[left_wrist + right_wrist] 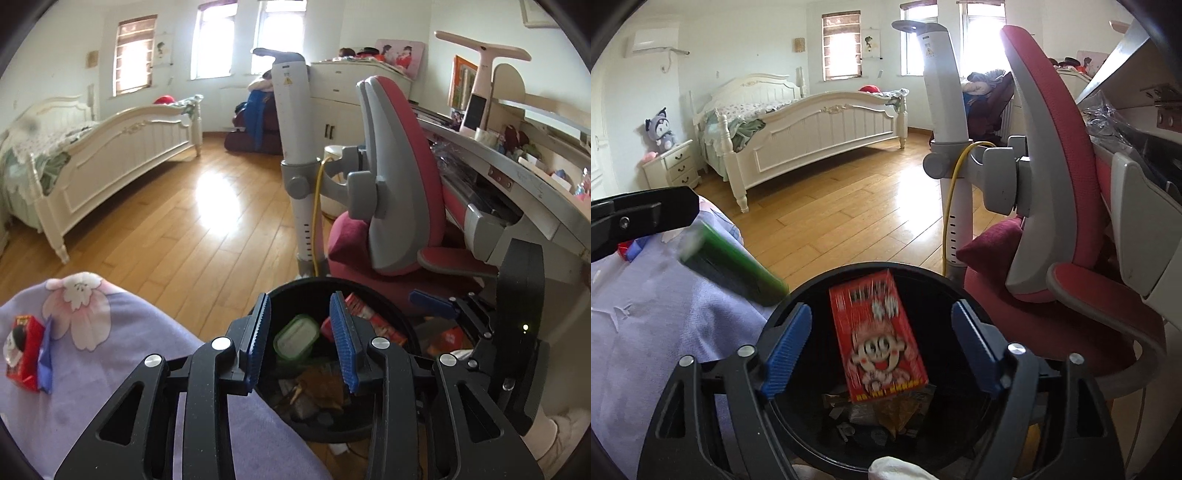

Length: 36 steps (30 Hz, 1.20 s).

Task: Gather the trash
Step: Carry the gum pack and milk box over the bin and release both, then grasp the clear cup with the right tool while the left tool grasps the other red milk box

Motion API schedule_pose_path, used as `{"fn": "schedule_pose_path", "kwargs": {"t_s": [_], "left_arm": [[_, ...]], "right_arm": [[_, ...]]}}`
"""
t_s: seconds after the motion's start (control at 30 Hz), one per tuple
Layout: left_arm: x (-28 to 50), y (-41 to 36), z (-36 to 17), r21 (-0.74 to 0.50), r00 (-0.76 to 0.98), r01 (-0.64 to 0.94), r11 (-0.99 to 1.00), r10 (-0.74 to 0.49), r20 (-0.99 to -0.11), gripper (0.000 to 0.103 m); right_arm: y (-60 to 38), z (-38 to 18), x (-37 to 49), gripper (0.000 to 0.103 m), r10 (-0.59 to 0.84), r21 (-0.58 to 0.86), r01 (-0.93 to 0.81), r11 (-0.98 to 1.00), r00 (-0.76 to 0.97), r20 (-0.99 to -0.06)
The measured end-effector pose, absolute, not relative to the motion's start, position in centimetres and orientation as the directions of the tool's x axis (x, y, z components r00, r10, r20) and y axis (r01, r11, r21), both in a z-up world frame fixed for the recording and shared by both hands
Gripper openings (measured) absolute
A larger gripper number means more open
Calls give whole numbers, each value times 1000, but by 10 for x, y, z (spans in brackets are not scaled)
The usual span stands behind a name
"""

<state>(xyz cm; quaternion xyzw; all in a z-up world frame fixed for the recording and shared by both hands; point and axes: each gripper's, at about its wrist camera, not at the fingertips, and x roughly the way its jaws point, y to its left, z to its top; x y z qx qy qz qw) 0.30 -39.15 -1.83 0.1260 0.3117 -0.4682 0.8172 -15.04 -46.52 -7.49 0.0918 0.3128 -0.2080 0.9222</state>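
A black round trash bin [402, 325] [923, 275] stands on the floor beside a purple floral blanket [122, 373]. My left gripper [301, 343] is open above the bin; a green-rimmed box [296, 336] is in the air between and below its fingers. The same green box [735, 266] shows blurred in the right wrist view. My right gripper [882, 350] is open over the bin, and a blurred red carton [877, 334] is between its fingers, untouched. Another red carton [22, 350] lies on the blanket at far left. Wrappers lie in the bin's bottom.
A pink and grey desk chair [399, 177] and a desk [535, 192] stand right of the bin. A white lamp post [295, 122] with a yellow cable rises behind it. A white bed [820, 122] and nightstand [674, 164] stand across the wooden floor.
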Motion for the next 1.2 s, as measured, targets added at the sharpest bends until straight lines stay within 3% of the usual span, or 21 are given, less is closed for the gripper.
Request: {"fn": "schedule_pose_path", "kwargs": {"t_s": [0.07,0.23,0.37,0.63,0.93,1.2], "left_arm": [[0,-387,-14,-79,376,845,528,-693,-615,54],[-3,-371,-5,-64,401,838,542,-691,-601,54],[6,-342,1,-69,452,801,595,-676,-582,69],[58,-253,-5,-100,574,636,765,-555,-602,73],[122,-160,-30,-67,631,459,886,-378,-677,78],[154,-123,-46,-39,618,433,901,-328,-714,78]], "right_arm": [[-464,-74,-152,80,-324,40,440,897,718,-616],[-452,-66,-151,80,-312,32,413,910,735,-602],[-438,-56,-144,80,-286,36,378,925,755,-590],[-395,-28,-113,80,-180,45,246,968,809,-560],[-326,3,-42,80,49,114,19,993,826,-562],[-258,3,36,80,166,115,-122,986,788,-593]]}}
